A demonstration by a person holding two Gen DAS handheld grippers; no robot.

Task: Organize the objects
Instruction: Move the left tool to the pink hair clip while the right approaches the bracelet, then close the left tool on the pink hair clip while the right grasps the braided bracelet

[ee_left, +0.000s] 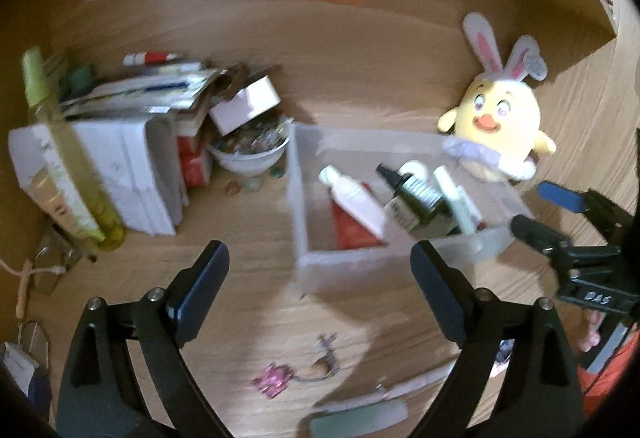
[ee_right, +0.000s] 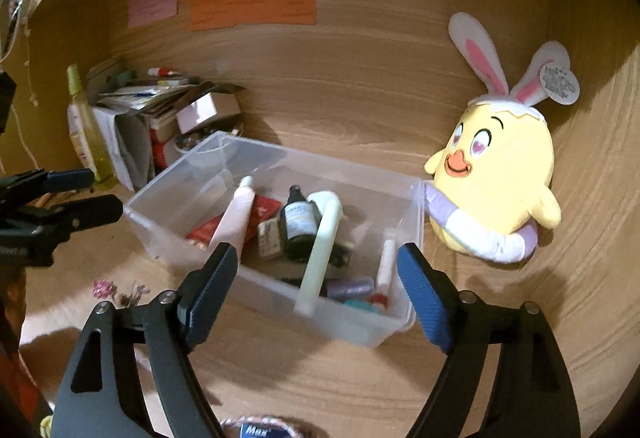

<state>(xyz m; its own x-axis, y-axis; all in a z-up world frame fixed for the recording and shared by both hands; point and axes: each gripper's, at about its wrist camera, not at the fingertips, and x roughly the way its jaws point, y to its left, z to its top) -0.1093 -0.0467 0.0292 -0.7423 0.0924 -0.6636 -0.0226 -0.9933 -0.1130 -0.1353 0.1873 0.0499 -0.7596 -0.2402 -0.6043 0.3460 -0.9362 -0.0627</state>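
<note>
A clear plastic bin [ee_right: 362,326] stands on the wooden desk; it also shows in the left wrist view [ee_left: 298,205]. It holds a white tube [ee_right: 236,217], a dark dropper bottle [ee_right: 298,222], a pale green tube [ee_right: 320,258], a red pack and small bottles. My right gripper [ee_right: 318,294] is open and empty, just in front of the bin's near wall. My left gripper [ee_left: 320,274] is open and empty, in front of the bin's left corner. The right gripper [ee_left: 532,211] shows at the right of the left wrist view.
A yellow chick plush with rabbit ears [ee_right: 496,181] leans at the bin's right. A pile of boxes and papers [ee_left: 132,141], a bowl of trinkets [ee_left: 250,149] and a yellow-green bottle [ee_left: 68,157] stand at the left. A pink charm [ee_left: 274,380] and green tube [ee_left: 356,420] lie near.
</note>
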